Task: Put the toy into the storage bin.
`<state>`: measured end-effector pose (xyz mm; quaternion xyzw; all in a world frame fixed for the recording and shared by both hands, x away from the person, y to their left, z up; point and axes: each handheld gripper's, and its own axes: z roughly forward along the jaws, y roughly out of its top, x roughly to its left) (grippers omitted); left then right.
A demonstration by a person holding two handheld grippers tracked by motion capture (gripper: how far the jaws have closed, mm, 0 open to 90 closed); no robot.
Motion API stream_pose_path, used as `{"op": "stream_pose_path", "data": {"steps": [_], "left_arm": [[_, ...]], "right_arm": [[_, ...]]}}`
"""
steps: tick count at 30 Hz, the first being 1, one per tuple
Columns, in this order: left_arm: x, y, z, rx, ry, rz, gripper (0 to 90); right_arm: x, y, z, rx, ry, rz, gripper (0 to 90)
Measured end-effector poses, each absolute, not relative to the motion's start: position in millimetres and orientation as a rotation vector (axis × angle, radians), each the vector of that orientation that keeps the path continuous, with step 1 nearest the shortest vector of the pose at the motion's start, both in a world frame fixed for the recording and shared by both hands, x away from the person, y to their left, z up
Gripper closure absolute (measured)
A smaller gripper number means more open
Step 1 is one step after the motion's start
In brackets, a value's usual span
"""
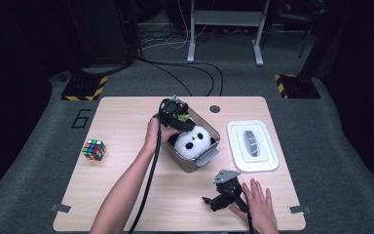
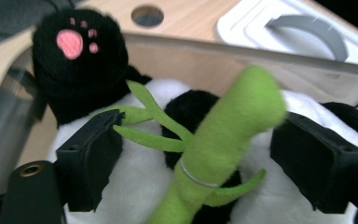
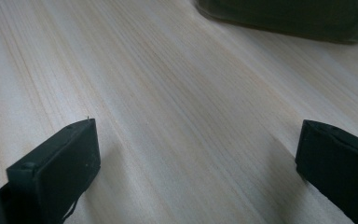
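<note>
- Lying nearest the camera in the high view, the right gripper (image 1: 209,200) is resting on its side on the tabletop (image 1: 126,190) near the front edge, with the person's right hand (image 1: 257,202) lying flat just beside it and touching its rear.
- Its jaws are standing wide apart in the right gripper view, with bare wood grain between them — nothing is being held.
- Held in the person's left hand (image 1: 154,134), the left gripper (image 1: 181,119) is reaching down into the clear plastic container (image 1: 213,130) at the middle of the tabletop.
- Its jaws are standing wide in the left gripper view; the green plush bamboo stalk (image 2: 223,144) is lying between the fingers (image 2: 91,156) without the pads pressing on it.
- Inside the container, the panda plush toy (image 1: 193,140) is lying on its back; in the left gripper view one black paw with a pink pad (image 2: 77,65) is pointing up against the container wall.
- The bamboo stalk is lying across the panda's white belly, tilted — its thin green leaves are spreading toward the left finger.
- The white container lid (image 1: 252,145) is lying flat on the tabletop just to the right of the container, handle up.
- A Rubik's cube (image 1: 93,149) is sitting well apart on the left side of the tabletop.
</note>
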<state>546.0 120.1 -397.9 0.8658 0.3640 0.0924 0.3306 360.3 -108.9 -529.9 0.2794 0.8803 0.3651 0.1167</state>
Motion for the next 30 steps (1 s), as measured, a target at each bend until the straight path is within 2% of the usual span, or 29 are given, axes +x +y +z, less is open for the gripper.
{"op": "stream_pose_path", "data": {"steps": [8,14,20,26,30], "left_arm": [[551.4,107.3,-406.6,2.363,1.025,0.237,21.9],[547.7,103.6,-399.7,2.367,1.013,0.306,21.9],[542.8,117.6,-389.3,2.289,0.995,0.256,5.5],[531.0,117.4,-383.4,2.264,0.954,0.221,0.1],[526.6,107.0,-388.9,2.317,0.943,0.218,0.1]], "right_arm": [[360.2,-108.8,-530.0,0.820,2.574,1.069,0.0],[360.2,-108.9,-529.9,0.819,2.575,1.068,0.0],[360.3,-108.9,-529.9,0.819,2.577,1.069,0.0],[360.3,-108.9,-529.9,0.818,2.577,1.069,0.0],[360.2,-108.8,-529.9,0.820,2.577,1.069,0.0]]}}
